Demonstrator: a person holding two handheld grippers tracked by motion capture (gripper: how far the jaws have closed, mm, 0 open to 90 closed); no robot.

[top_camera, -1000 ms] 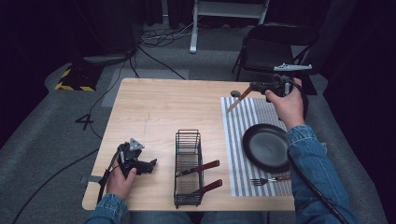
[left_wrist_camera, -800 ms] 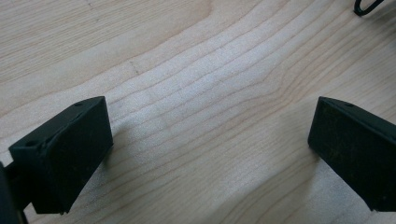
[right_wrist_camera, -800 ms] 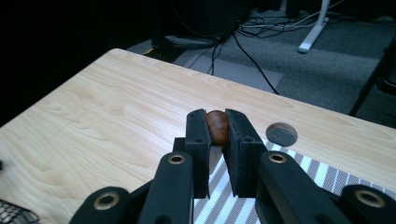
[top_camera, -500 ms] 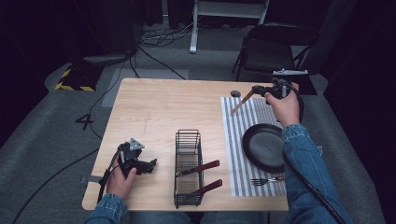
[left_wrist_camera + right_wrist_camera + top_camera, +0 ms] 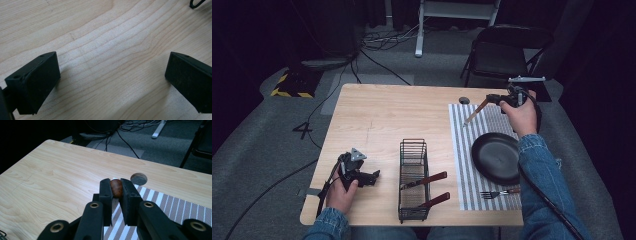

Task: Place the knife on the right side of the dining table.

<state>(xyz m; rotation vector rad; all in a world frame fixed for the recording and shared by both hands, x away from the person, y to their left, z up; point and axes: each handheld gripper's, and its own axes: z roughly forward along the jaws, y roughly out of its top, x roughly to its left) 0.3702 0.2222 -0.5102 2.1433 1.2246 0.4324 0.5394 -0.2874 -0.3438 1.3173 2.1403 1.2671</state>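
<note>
Knife (image 5: 475, 111) was what the work was about at this point: a piece of cutlery with a reddish-brown wooden handle, its handle end (image 5: 116, 188) clamped between the jaws of the right gripper (image 5: 493, 99), blade slanting down toward the far end of the striped placemat (image 5: 462, 150). Compared with a second before, the right hand had come lower and in toward the mat, so the blade tip sat just above the stripes instead of up in the air. My read: it was about to be laid down beside the black plate (image 5: 497, 157), matching the fork (image 5: 499, 192) already on the mat's near edge. Two more wooden-handled pieces waited in the wire rack (image 5: 413, 180). Over on the other side, the left gripper (image 5: 362, 176) hadn't budged, jaws wide apart over bare table (image 5: 105, 50).
</note>
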